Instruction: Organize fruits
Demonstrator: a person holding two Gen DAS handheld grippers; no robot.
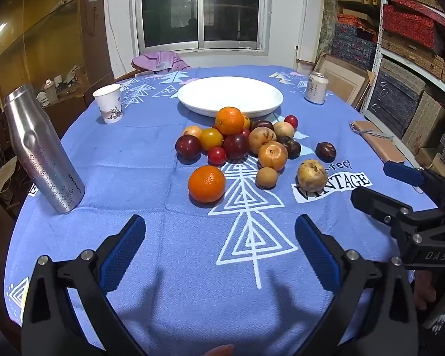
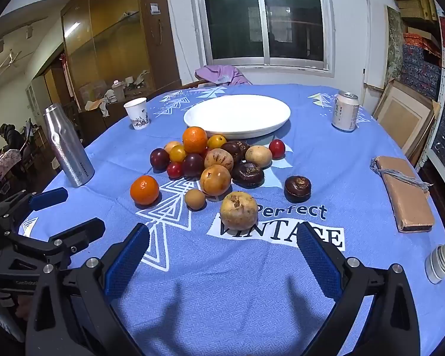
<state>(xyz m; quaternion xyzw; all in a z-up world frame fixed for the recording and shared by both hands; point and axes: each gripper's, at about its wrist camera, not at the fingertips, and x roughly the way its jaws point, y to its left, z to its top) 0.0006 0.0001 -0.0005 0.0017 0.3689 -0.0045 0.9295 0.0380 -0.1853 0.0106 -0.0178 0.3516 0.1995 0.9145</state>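
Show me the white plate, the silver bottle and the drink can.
white plate (image 2: 281,109): right wrist view, on its bare right rim.
silver bottle (image 1: 41,151): left wrist view, on the middle of its body.
drink can (image 2: 345,112): right wrist view, on its side wall.

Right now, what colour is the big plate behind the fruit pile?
Plain white; the plate shows best in the right wrist view.
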